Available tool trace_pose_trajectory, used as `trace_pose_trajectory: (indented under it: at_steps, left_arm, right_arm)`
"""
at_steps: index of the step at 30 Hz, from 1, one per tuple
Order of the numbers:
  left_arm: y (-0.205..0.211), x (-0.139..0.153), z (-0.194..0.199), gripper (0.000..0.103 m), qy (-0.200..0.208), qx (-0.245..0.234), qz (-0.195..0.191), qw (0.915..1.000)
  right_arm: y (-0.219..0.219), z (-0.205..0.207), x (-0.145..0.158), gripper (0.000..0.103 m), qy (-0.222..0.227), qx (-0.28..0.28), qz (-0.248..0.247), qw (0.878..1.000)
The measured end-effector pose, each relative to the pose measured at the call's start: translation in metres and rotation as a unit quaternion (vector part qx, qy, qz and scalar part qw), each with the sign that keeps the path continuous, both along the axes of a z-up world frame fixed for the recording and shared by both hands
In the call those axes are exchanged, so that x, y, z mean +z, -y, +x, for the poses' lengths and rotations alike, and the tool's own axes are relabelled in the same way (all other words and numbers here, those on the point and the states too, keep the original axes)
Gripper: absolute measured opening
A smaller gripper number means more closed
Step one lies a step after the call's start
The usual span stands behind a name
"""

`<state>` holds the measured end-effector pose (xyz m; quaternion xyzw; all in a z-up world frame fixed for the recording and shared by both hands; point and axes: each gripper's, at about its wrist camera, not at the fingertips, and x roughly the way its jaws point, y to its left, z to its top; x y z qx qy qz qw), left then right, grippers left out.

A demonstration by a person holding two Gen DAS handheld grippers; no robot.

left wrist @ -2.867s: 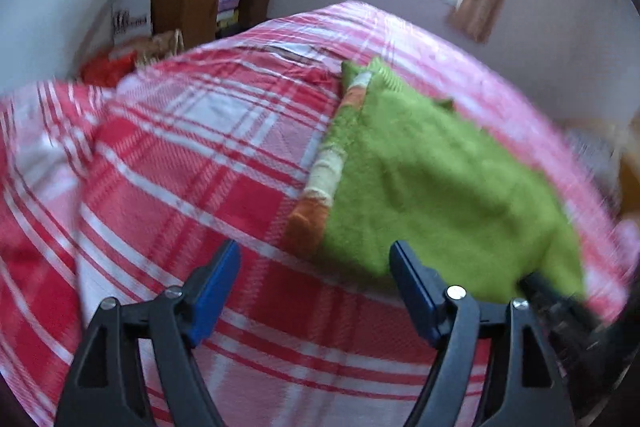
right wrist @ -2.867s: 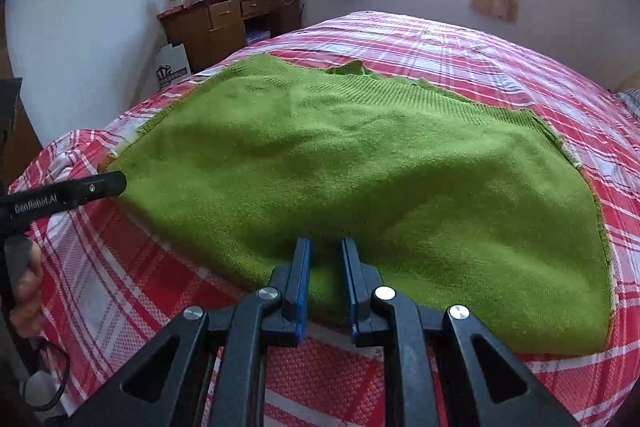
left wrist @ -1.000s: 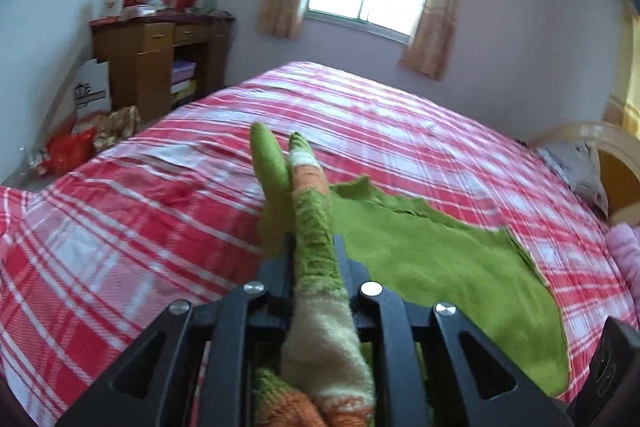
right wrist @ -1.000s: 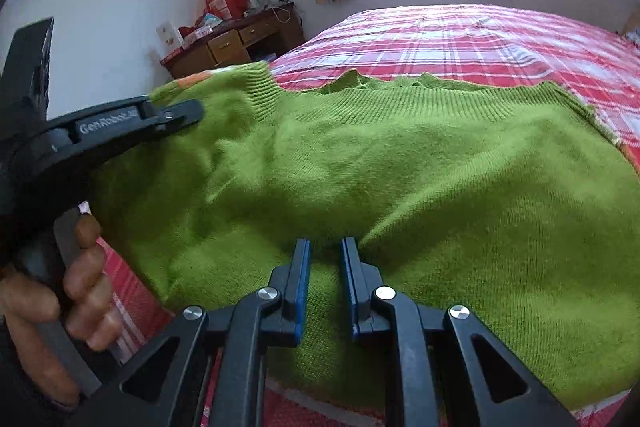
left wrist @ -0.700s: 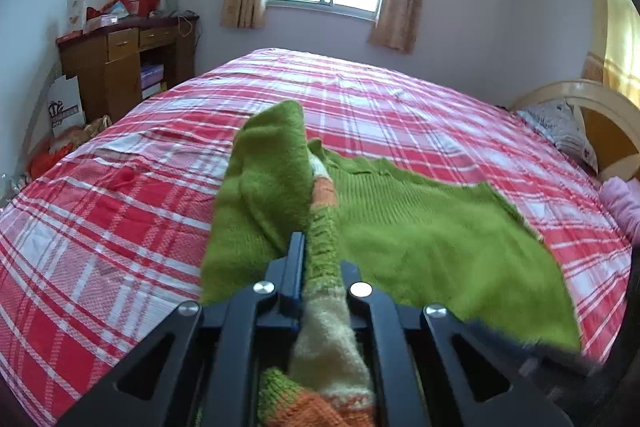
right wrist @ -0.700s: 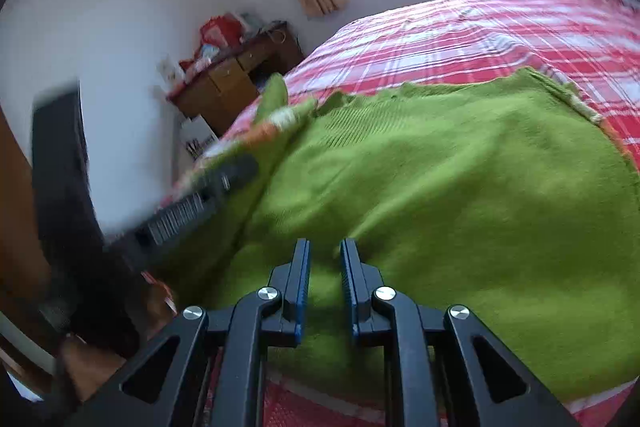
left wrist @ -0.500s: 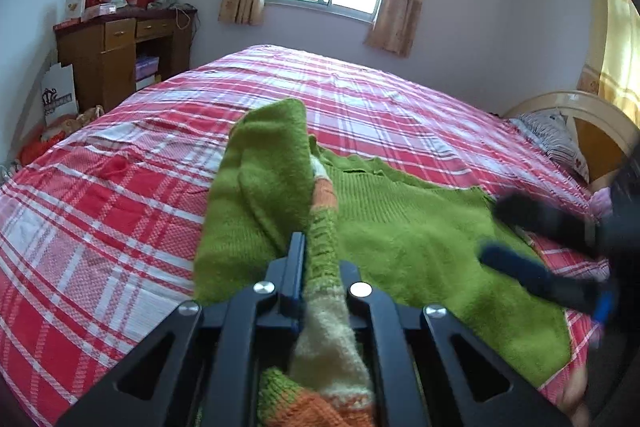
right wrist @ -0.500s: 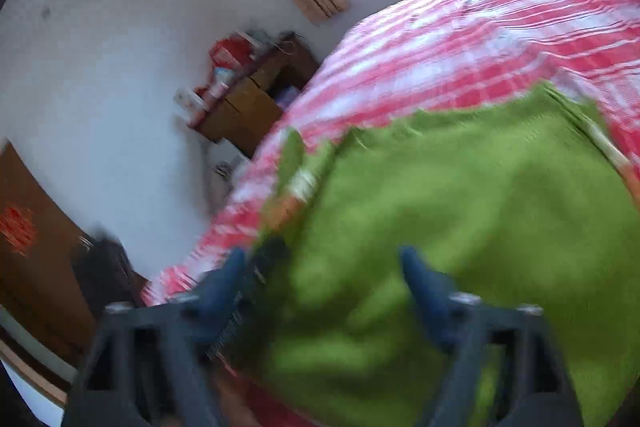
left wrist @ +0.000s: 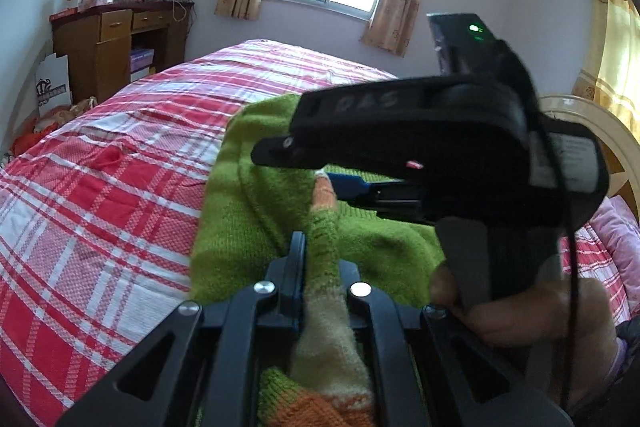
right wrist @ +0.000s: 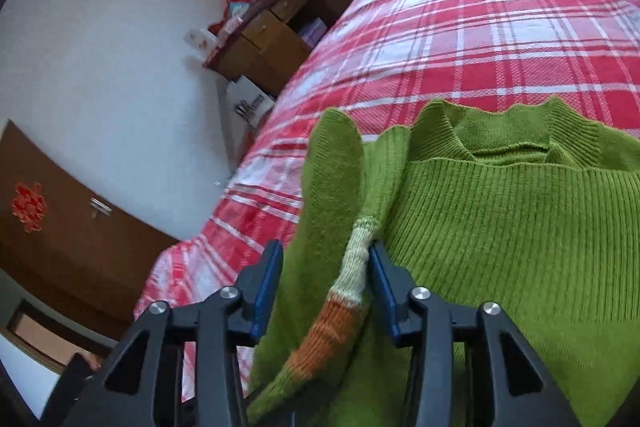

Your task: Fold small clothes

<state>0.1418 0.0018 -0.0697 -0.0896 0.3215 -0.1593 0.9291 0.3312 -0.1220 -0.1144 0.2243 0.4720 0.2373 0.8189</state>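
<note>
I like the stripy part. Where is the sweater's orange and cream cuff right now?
In the right wrist view the cuff sits low and central between the right gripper's jaws, on the raised sleeve left of the sweater's collar.

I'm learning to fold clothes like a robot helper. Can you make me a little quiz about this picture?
1. True or false: the left claw is shut on the sleeve.
2. What colour is most of the sweater? A green, B blue, C black.
3. The sweater lies on a red plaid ____.

Key: 1 true; 2 A; 3 bed.
</note>
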Motion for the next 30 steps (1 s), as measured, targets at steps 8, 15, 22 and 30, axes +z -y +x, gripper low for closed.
trace_pose_trajectory:
  at_steps: [8,15,22,30]
  left_arm:
    - [0.008,0.002,-0.001,0.007,-0.009,-0.001,0.021,0.9997]
    - [0.018,0.017,-0.001,0.007,-0.032,-0.013,0.017,0.9993]
    - [0.044,0.029,-0.012,0.007,-0.018,-0.036,0.024,0.9989]
    - [0.084,0.033,-0.019,0.007,-0.015,-0.072,0.029,0.9969]
  right_arm:
    - [0.001,0.0,-0.001,0.013,0.029,-0.011,-0.026,0.999]
    - [0.013,-0.017,0.02,0.012,0.058,-0.008,-0.043,0.997]
    - [0.039,-0.036,0.043,0.012,0.08,-0.019,-0.055,0.995]
    - [0.09,-0.051,0.051,0.012,0.085,-0.047,-0.054,0.994]
